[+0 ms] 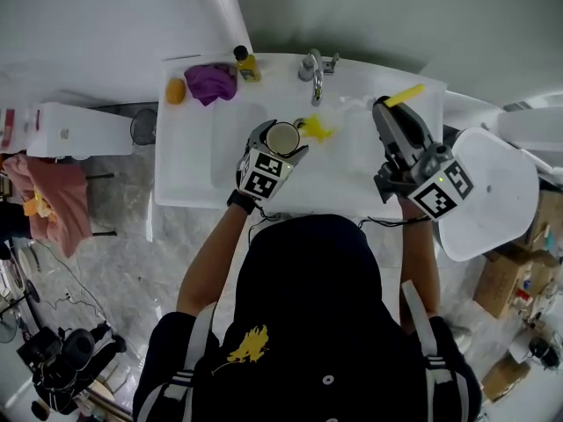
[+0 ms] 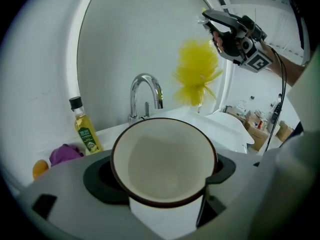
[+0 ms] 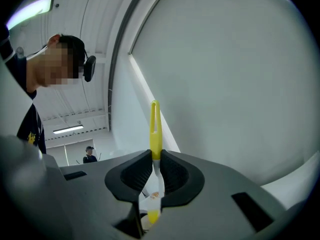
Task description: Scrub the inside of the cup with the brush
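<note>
A white cup (image 1: pixel 285 141) with a dark brown rim sits between the jaws of my left gripper (image 1: pixel 281 135), held over the white sink counter. In the left gripper view the cup (image 2: pixel 165 159) is empty, its mouth faces the camera, and the left gripper (image 2: pixel 162 179) is shut on it. My right gripper (image 1: pixel 384 105) is shut on a brush; the yellow handle end (image 1: pixel 405 95) sticks out past the jaws. The yellow bristle head (image 1: pixel 318 128) hangs just right of the cup, outside it. In the right gripper view the handle (image 3: pixel 155 129) stands up between the jaws of the right gripper (image 3: pixel 155 159).
On the counter's back edge stand a chrome faucet (image 1: pixel 315 77), a yellow bottle with a black cap (image 1: pixel 246 64), a purple cloth (image 1: pixel 211 82) and an orange ball (image 1: pixel 176 90). The sink basin (image 1: pixel 230 148) lies left of the cup. A white rounded fixture (image 1: pixel 493 192) sits at the right.
</note>
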`<action>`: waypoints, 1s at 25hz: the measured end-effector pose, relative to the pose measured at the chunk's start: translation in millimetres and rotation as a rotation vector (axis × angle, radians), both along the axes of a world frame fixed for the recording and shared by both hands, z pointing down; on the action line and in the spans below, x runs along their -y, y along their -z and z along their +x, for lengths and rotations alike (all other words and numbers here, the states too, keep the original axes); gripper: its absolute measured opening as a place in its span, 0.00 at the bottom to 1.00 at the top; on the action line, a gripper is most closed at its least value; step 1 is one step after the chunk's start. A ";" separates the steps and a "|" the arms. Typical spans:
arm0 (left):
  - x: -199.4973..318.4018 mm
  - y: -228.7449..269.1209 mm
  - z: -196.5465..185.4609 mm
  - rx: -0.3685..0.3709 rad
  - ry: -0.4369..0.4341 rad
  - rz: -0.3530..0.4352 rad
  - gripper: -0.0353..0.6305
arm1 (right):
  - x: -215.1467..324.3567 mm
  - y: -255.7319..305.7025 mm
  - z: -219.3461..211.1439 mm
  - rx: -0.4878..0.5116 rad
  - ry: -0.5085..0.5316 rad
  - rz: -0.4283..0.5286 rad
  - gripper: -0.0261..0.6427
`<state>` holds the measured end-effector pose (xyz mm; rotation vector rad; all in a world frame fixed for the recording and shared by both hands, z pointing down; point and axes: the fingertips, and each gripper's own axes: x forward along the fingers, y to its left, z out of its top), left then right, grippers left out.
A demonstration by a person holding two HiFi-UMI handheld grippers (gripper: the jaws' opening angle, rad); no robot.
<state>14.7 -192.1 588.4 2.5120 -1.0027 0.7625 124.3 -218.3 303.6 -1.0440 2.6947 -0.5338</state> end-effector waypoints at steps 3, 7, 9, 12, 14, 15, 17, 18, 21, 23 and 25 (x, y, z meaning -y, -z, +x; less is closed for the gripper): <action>7.4 -4.6 -11.5 -0.004 0.043 0.015 0.70 | 6.5 -25.3 10.8 -0.056 -0.037 -0.045 0.15; 15.0 -20.7 -23.1 -0.009 0.086 0.028 0.70 | 14.3 -117.1 31.3 -0.089 -0.144 -0.256 0.15; 17.8 -50.7 -31.7 -0.012 0.123 0.013 0.70 | 15.2 -186.9 40.7 -0.054 -0.199 -0.459 0.15; 33.0 -105.2 -43.5 0.015 0.178 -0.014 0.70 | 17.0 -283.7 52.7 0.075 -0.261 -0.757 0.15; 42.6 -138.5 -47.3 0.050 0.181 -0.036 0.70 | 20.0 -331.2 57.2 0.156 -0.284 -0.877 0.15; 47.4 -153.5 -48.8 0.062 0.181 -0.036 0.70 | 21.1 -352.7 57.8 0.180 -0.290 -0.925 0.15; 58.9 -179.0 -51.8 0.080 0.187 -0.018 0.70 | 23.3 -394.1 56.0 0.194 -0.291 -1.009 0.15; 64.4 -190.3 -52.7 0.088 0.189 -0.009 0.70 | 24.6 -413.0 54.0 0.195 -0.288 -1.047 0.15; 71.7 -221.3 -52.3 0.106 0.181 -0.006 0.70 | 27.3 -459.4 46.1 0.218 -0.283 -1.145 0.15; 71.0 -237.7 -52.4 0.107 0.177 -0.020 0.70 | 27.5 -483.7 42.7 0.232 -0.299 -1.189 0.15; 71.9 -249.7 -53.6 0.096 0.187 -0.041 0.70 | 30.1 -501.7 40.5 0.243 -0.314 -1.209 0.15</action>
